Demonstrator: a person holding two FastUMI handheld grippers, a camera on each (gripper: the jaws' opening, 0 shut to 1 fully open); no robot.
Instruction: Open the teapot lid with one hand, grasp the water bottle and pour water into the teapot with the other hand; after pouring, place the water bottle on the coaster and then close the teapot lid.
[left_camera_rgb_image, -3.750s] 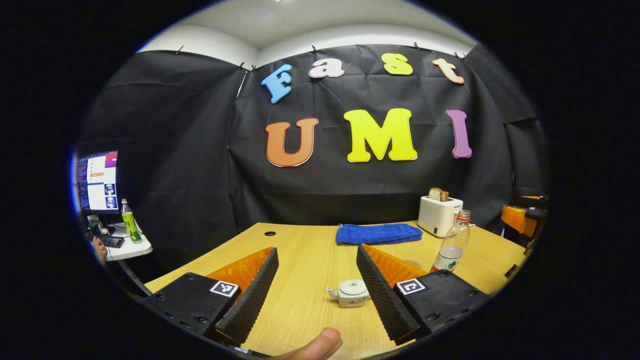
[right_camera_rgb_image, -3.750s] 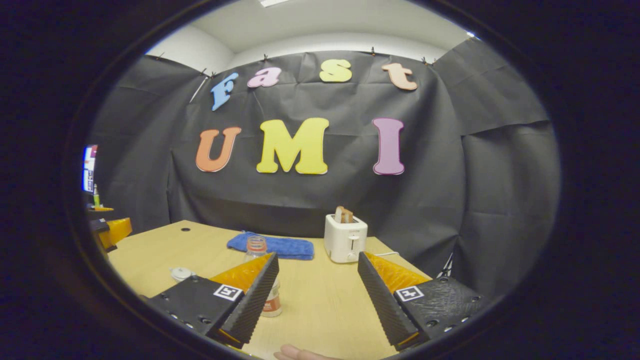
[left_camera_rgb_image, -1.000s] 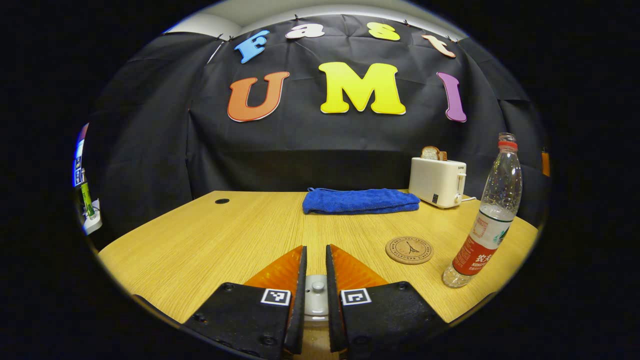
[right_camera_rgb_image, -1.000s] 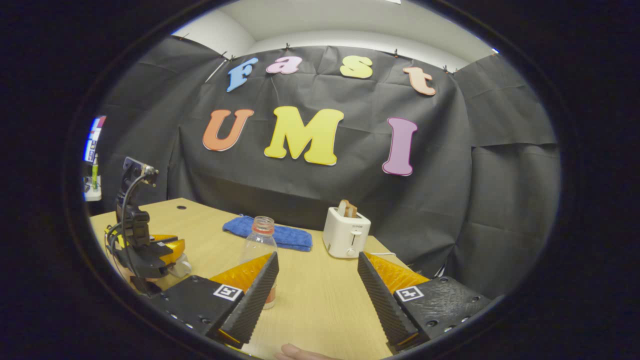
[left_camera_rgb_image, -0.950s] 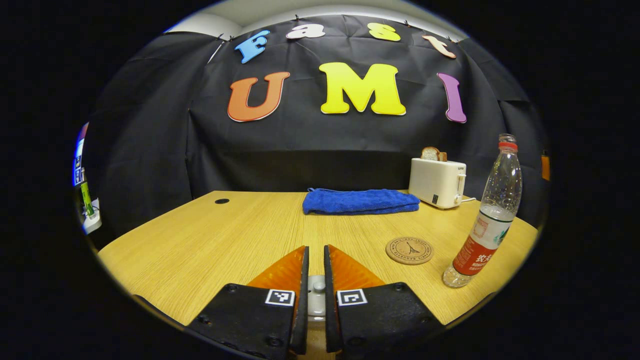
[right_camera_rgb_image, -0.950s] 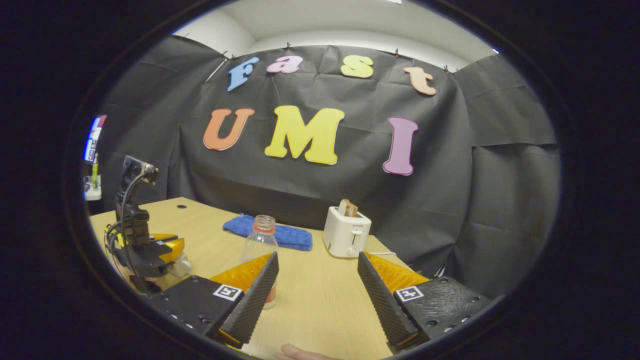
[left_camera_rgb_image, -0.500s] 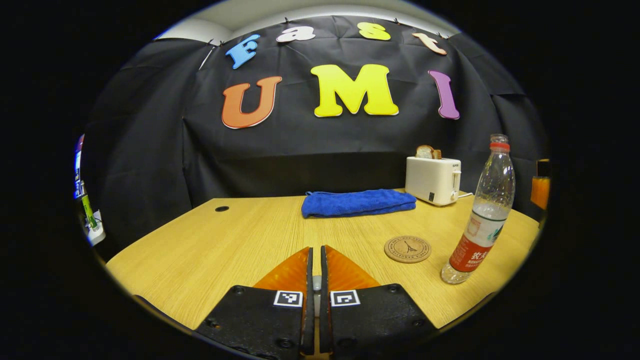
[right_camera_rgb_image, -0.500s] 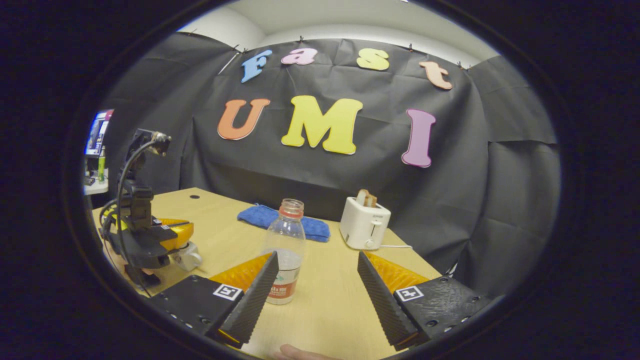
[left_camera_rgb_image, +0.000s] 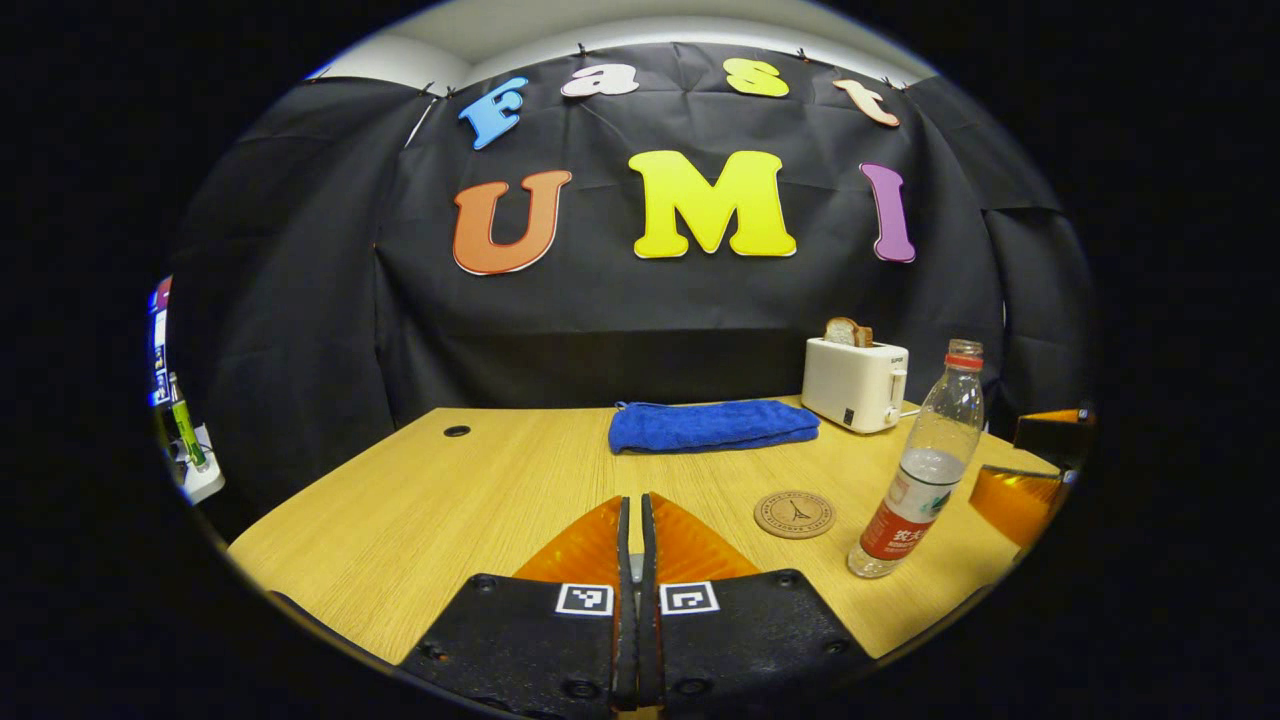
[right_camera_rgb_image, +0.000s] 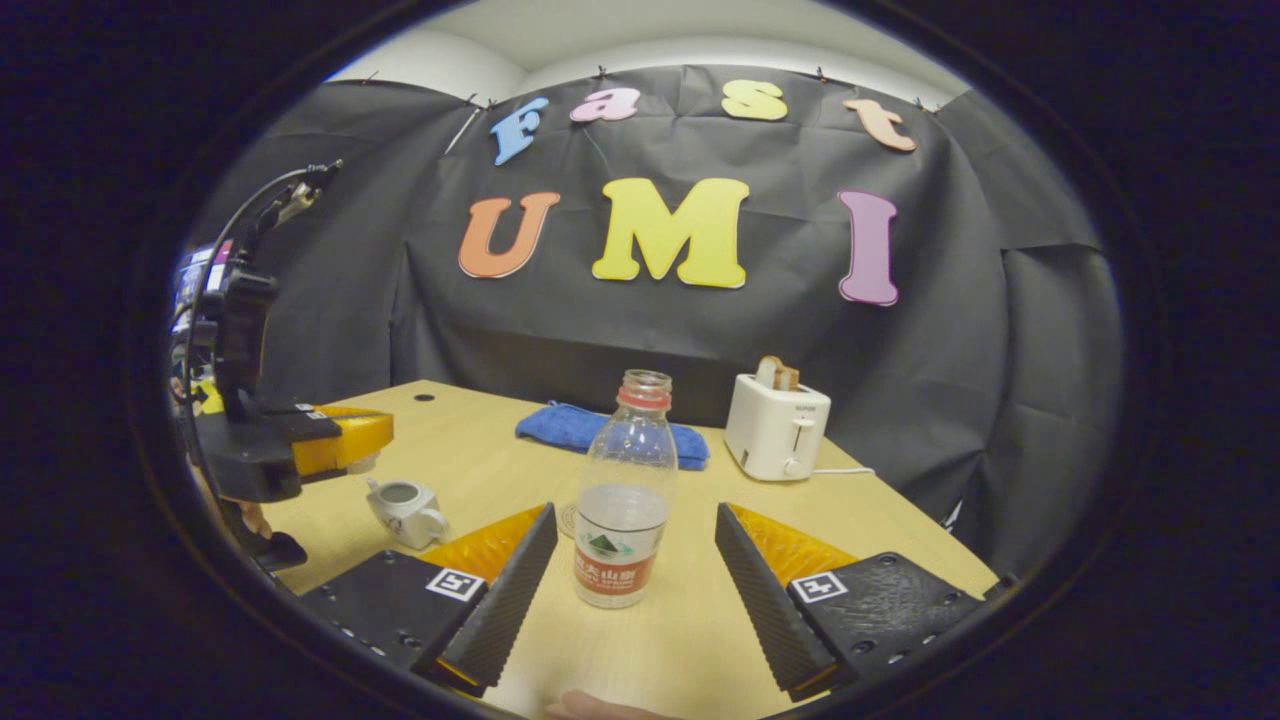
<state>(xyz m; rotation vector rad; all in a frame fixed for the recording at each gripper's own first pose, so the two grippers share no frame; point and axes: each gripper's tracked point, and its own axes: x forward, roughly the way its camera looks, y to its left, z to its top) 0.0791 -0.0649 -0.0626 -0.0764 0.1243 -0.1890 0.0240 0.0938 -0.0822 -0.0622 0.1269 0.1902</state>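
Note:
My left gripper (left_camera_rgb_image: 632, 508) is shut on the teapot lid's knob, and only a sliver of the lid shows between its fingers. In the right gripper view this left gripper (right_camera_rgb_image: 345, 440) hangs above and left of the small white teapot (right_camera_rgb_image: 405, 508), whose mouth is uncovered. The clear water bottle (right_camera_rgb_image: 625, 500), red-labelled and uncapped, stands upright between the open fingers of my right gripper (right_camera_rgb_image: 635, 520), untouched by them. The left gripper view has the bottle (left_camera_rgb_image: 920, 480) at the right, next to the round cork coaster (left_camera_rgb_image: 795, 514).
A folded blue towel (left_camera_rgb_image: 712, 425) and a white toaster (left_camera_rgb_image: 852, 380) holding bread sit at the back of the wooden table (left_camera_rgb_image: 420, 510). Behind the bottle, the coaster (right_camera_rgb_image: 567, 520) peeks out. A monitor and a side table stand far left.
The left gripper came down over the teapot, closed on the lid's knob and lifted the lid off. The right gripper swung toward the bottle, which now stands between its fingers.

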